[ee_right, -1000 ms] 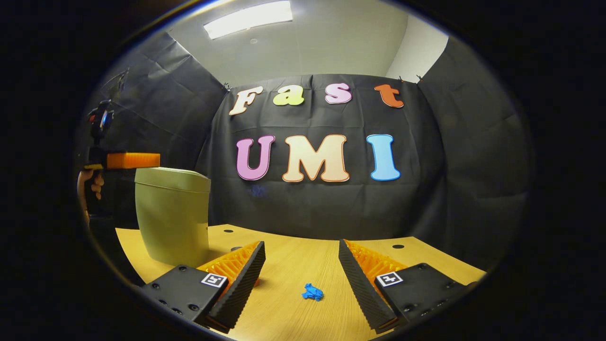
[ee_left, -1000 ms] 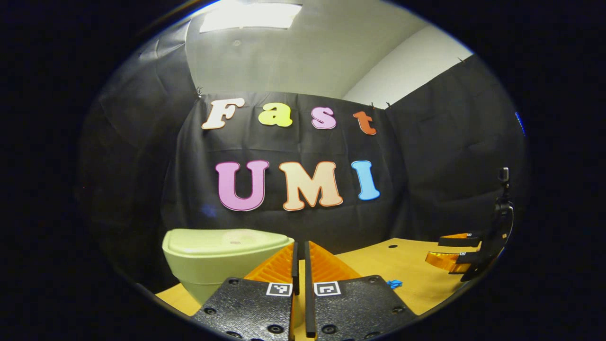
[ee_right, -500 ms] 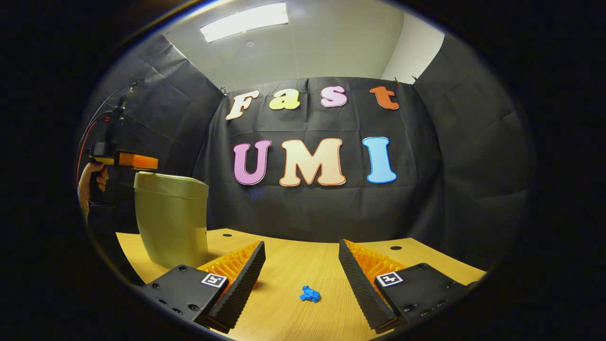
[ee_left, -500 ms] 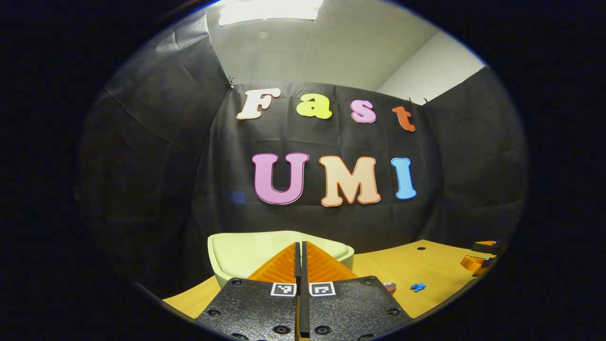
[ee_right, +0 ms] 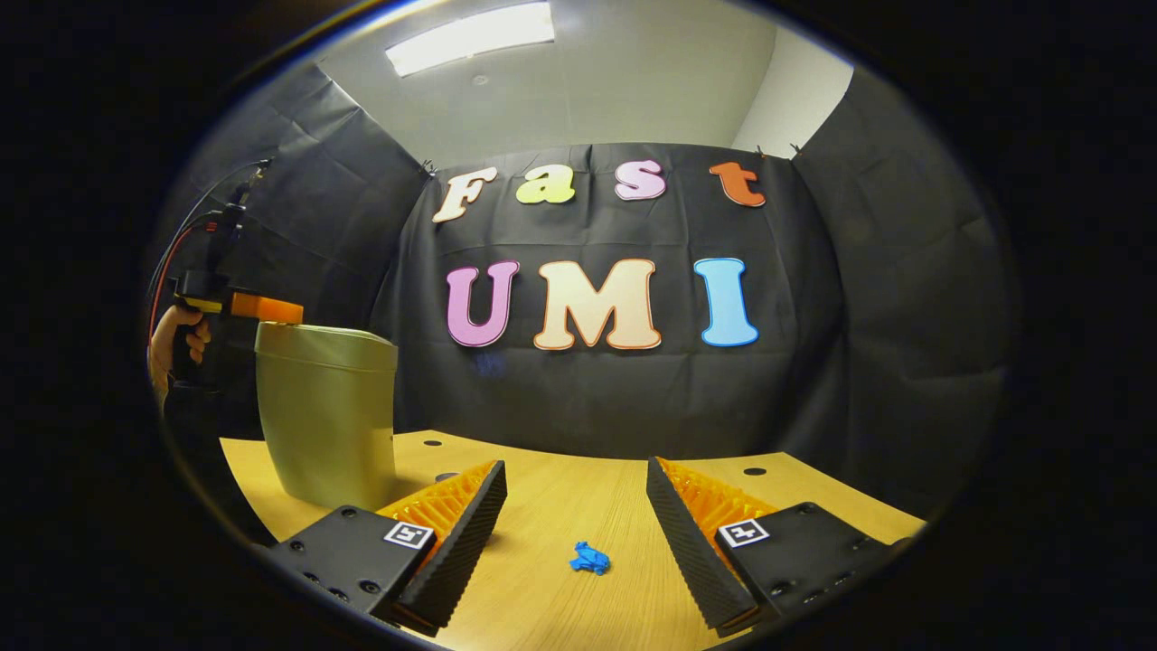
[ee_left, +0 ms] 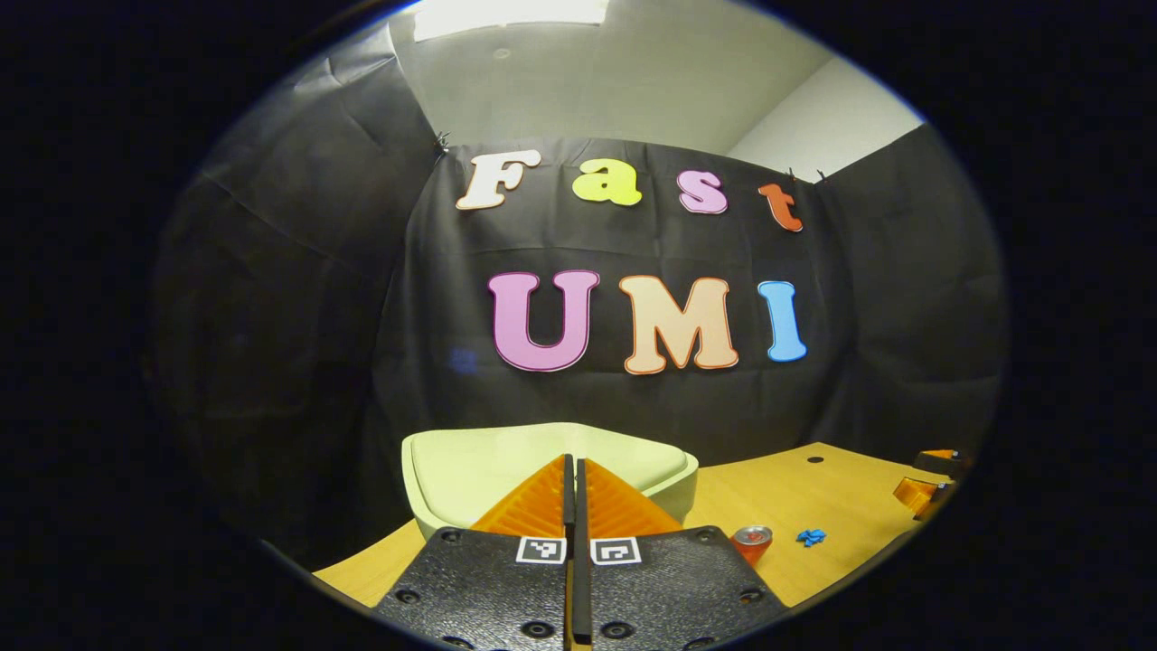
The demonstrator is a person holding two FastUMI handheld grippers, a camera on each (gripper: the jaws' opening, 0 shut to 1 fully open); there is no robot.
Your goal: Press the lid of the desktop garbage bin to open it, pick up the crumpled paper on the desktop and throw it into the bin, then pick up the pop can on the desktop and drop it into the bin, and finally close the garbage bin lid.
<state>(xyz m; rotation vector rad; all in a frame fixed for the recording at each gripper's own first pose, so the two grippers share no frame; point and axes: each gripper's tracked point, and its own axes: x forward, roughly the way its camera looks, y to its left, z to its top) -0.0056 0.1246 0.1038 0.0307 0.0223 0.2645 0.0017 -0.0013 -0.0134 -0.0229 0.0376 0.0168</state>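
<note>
The pale green bin (ee_left: 470, 470) stands with its lid down at the table's left. My left gripper (ee_left: 575, 459) is shut and empty, its fingers lying over the middle of the lid. From the right gripper view, the left gripper (ee_right: 269, 311) sits right at the lid's top on the bin (ee_right: 325, 416); I cannot tell if it touches. A red pop can (ee_left: 751, 541) stands upright right of the bin. The blue crumpled paper (ee_right: 588, 559) lies on the table in the gap of my open right gripper (ee_right: 575, 463).
A wooden table (ee_right: 542, 597) with small dark holes carries everything. A hand (ee_right: 176, 339) holds the left gripper behind the bin, with cables rising from it. In the left gripper view the paper (ee_left: 811, 537) lies beyond the can, and the right gripper (ee_left: 931, 479) is at the far right edge.
The left gripper has swung over the lid's middle and come down close to it. The right gripper and the paper have hardly moved.
</note>
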